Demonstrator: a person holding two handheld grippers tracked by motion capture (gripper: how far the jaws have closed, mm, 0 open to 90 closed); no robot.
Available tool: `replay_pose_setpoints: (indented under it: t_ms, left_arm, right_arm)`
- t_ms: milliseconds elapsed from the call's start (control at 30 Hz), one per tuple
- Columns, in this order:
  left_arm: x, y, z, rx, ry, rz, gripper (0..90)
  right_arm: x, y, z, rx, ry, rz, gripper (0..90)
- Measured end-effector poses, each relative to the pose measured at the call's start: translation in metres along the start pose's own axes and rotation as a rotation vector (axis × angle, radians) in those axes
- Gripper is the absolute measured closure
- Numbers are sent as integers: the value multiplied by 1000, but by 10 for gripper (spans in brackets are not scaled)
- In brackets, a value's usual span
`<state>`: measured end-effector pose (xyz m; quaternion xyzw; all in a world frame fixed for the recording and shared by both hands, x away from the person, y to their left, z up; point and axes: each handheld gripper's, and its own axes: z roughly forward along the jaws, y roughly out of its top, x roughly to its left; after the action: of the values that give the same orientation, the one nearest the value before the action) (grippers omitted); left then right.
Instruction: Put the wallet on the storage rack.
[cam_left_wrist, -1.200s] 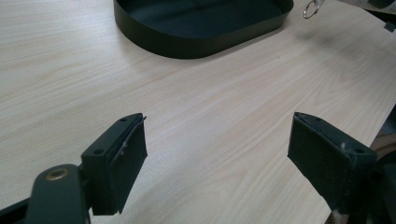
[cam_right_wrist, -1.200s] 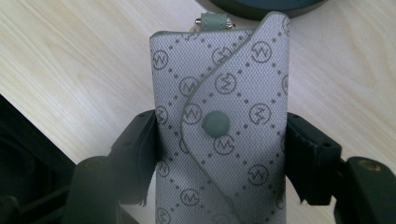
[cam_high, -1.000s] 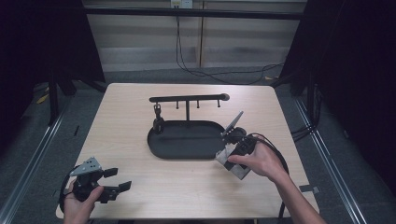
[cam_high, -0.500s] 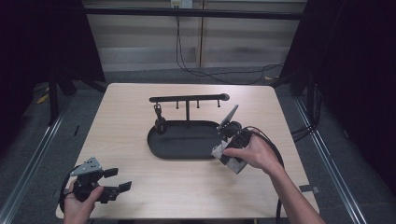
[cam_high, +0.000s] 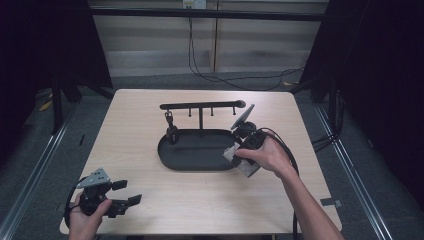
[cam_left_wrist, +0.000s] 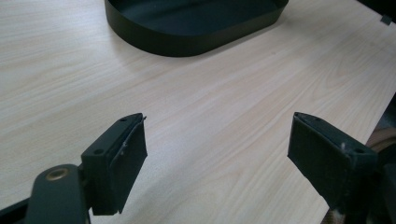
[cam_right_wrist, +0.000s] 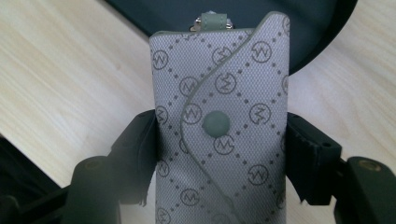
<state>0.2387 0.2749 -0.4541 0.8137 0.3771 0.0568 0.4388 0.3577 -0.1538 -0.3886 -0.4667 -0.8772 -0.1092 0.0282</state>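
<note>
A grey patterned key pouch (cam_right_wrist: 222, 126) with a round snap button is clamped between the black jaws of my right gripper (cam_right_wrist: 219, 154). In the high view the pouch (cam_high: 233, 152) hangs over the right end of the black oval tray (cam_high: 172, 161), with my right gripper (cam_high: 239, 156) shut on it. A black T-shaped rack (cam_high: 200, 106) with small hooks stands at the tray's far edge; a small dark item (cam_high: 171, 131) dangles from a left hook. My left gripper (cam_high: 126, 192) rests open near the table's front left corner, and its fingers (cam_left_wrist: 116, 163) hold nothing.
The light wooden table (cam_high: 150, 210) has bare surface in front of the tray (cam_left_wrist: 187, 32) and to its left. Cables run along the floor behind the table and beside the right edge. Dark curtains border both sides.
My right gripper has carried the pouch left and slightly away from me, onto the tray's right end. The left gripper has stayed in place.
</note>
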Motion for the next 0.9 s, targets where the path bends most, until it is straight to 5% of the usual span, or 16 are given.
replay_pose_setpoints:
  t_ms: [900]
  left_arm:
    - [0, 0, 0, 8, 1, 7, 193]
  right_arm:
    - [-22, 15, 16, -129, 73, 191, 334]
